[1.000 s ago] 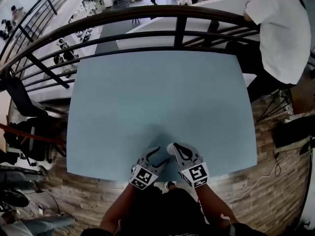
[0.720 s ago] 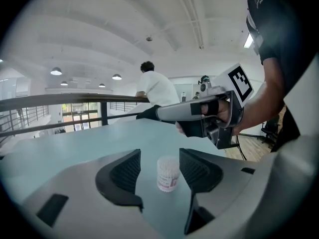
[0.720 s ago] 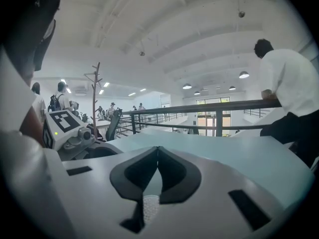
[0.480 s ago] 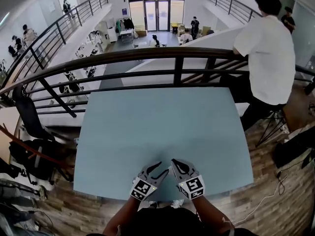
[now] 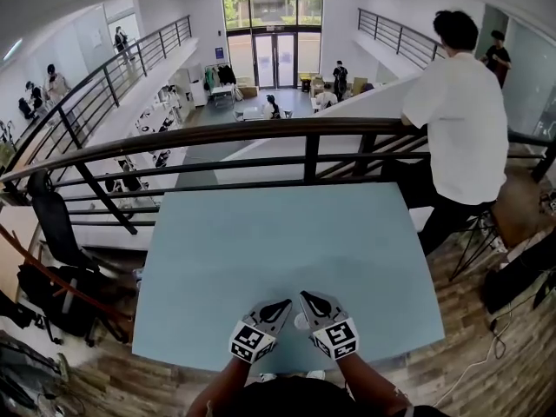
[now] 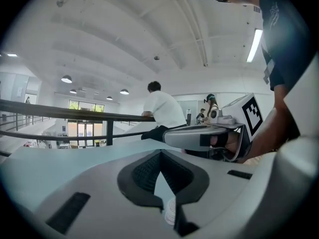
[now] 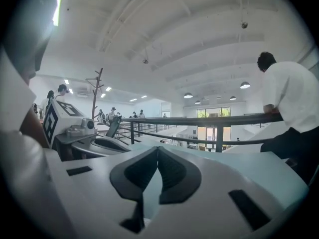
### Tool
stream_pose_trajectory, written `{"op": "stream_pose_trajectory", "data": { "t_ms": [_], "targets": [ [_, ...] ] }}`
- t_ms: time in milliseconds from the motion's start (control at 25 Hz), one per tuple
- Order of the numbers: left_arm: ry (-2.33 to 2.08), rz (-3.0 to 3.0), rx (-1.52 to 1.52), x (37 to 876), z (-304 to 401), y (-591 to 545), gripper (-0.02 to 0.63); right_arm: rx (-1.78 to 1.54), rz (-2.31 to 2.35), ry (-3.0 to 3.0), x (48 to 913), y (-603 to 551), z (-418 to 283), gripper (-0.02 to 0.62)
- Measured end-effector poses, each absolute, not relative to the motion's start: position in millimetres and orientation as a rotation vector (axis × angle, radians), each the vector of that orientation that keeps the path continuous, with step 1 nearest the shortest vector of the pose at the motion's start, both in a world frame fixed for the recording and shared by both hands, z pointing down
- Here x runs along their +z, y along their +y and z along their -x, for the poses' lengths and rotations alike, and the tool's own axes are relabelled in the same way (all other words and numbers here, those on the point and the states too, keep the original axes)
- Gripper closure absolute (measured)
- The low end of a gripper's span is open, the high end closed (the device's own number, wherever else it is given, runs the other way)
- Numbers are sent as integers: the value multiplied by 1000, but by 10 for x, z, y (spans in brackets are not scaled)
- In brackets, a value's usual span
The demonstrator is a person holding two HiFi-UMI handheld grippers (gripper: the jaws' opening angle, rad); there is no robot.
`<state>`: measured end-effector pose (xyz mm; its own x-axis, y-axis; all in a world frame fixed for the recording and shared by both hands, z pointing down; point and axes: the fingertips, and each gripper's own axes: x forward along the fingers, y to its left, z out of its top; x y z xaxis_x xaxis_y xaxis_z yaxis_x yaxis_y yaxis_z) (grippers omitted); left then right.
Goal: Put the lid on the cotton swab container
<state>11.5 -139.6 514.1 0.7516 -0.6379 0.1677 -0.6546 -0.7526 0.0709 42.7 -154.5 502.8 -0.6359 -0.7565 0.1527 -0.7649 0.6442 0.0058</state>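
a pale blue tabletop (image 5: 278, 241) lies before you on a balcony above a bright hall. close to its near edge you hold both grippers side by side. your left gripper (image 5: 285, 304) has just been closing; its fingers (image 6: 144, 172) are pressed together with nothing between them. your right gripper (image 5: 306, 298) has its fingers (image 7: 175, 172) pressed together too, empty. the small white cotton swab container (image 5: 301, 321) shows between the two grippers, by the near edge; whether it is capped can't be told. past the far edge runs a dark railing (image 5: 261, 133), and a person (image 5: 460, 120) in a white shirt leans on it at the right.
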Motion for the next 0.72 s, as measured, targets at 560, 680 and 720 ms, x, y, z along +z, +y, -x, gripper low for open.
{"op": "stream_pose_trajectory", "data": {
  "t_ms": [560,680,720],
  "targets": [
    [-1187,-2853,114,4600,53,-1636,594,-5,-1296,-2821,4560,-1695,-503,577],
    [-1220,-2837,84,4605,121,-1653,594,-46,-1295,-2808,4532,-1696,-498,577],
    [-1229,-2831,77,4603,135,-1654,594,-54,-1294,-2808,4521,-1693,-501,577]
  ]
}}
